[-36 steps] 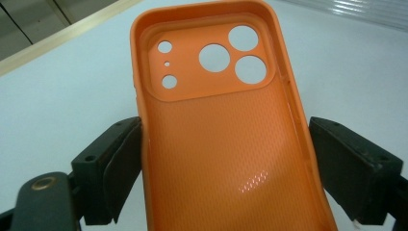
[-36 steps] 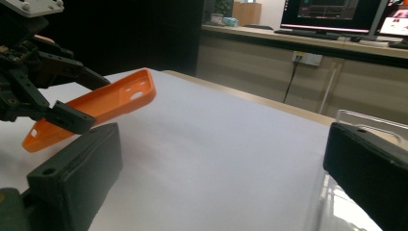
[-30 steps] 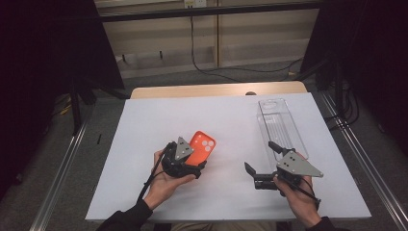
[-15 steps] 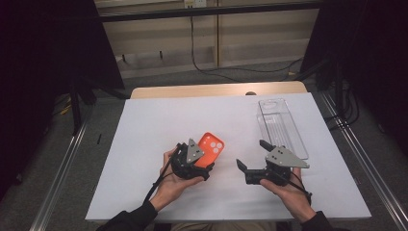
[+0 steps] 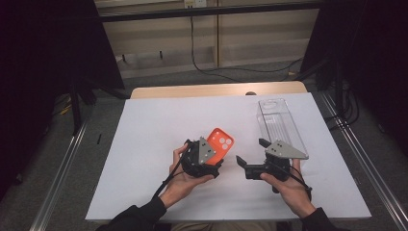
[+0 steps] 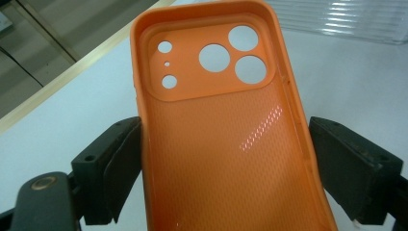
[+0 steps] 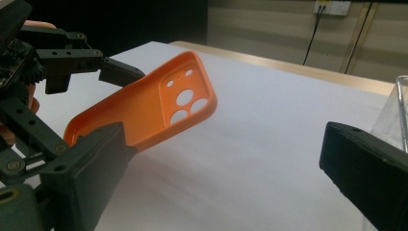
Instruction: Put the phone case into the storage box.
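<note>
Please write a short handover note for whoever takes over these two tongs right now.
Left tongs: shut on the orange phone case, gripping its two long sides, case lifted off the white table sheet, inside face toward the camera.
Right tongs: open, nothing between the jaws, pointing toward the case from beside it.
Clear plastic box: lying on the sheet, beyond the right hand.
Done: case picked up.
Left: probably a handover to the right tongs or putting the case in the box; neither has begun.
</note>
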Available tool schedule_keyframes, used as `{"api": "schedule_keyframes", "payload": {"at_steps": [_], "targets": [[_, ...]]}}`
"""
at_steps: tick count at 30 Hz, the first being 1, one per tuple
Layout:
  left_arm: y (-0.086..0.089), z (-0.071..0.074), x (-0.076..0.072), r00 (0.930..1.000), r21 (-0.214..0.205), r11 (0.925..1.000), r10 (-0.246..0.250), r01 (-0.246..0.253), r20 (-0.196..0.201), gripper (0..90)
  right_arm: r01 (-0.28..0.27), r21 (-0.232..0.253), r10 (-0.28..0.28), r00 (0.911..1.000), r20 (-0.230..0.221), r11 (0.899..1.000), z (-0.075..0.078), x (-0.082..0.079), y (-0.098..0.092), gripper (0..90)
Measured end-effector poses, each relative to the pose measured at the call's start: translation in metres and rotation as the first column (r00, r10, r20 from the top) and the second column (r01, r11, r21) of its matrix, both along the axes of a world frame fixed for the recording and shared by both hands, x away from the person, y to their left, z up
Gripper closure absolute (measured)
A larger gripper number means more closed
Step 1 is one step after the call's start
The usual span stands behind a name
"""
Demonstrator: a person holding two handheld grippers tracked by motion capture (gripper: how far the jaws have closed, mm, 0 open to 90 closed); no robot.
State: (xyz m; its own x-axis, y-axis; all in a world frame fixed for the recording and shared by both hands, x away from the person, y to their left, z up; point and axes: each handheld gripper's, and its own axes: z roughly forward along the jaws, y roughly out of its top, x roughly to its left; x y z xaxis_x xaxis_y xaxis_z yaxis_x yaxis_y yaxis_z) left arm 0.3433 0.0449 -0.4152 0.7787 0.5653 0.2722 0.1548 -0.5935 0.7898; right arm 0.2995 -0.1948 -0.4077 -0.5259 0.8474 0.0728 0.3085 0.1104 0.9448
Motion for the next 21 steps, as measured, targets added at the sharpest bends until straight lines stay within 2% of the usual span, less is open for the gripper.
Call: {"api": "schedule_keyframes", "payload": {"at_steps": [1, 2, 5, 8, 12, 15, 21], "targets": [[0.000, -0.001, -0.001, 1.0000, -0.006, 1.0000, 0.003, -0.003, 0.003, 14.2, 0.000, 0.004, 0.000, 1.0000, -0.006, 1.000, 0.000, 0.001, 0.000, 2.8], [0.000, -0.002, -0.001, 1.0000, 0.008, 1.0000, -0.001, 0.001, -0.001, 14.2, -0.002, 0.005, 0.002, 0.9999, -0.016, 1.000, 0.000, 0.002, 0.000, 2.9], [0.000, -0.004, -0.001, 0.9999, -0.006, 0.9999, 0.014, -0.014, 0.006, 14.2, 0.002, -0.020, -0.003, 0.9993, -0.036, 1.000, 0.001, 0.003, 0.001, 2.8], [0.000, -0.004, -0.003, 0.9996, -0.007, 0.9998, 0.020, -0.020, 0.021, 14.2, -0.001, -0.034, 0.000, 0.9987, -0.051, 0.999, 0.003, 0.004, 0.004, 3.2], [-0.002, -0.005, -0.005, 0.9990, -0.005, 0.9998, 0.020, -0.020, 0.040, 14.2, -0.013, -0.033, 0.010, 0.9953, -0.097, 0.999, 0.005, 0.007, 0.006, 3.8], [-0.005, -0.005, -0.007, 0.9983, -0.002, 0.9999, 0.017, -0.017, 0.055, 14.2, -0.008, -0.038, 0.003, 0.9941, -0.108, 0.999, 0.008, 0.008, 0.009, 4.0], [-0.008, -0.006, -0.010, 0.9979, -0.005, 0.9999, 0.010, -0.010, 0.064, 14.2, -0.022, -0.035, 0.015, 0.9822, -0.187, 0.999, 0.013, 0.014, 0.013, 5.4]]}}
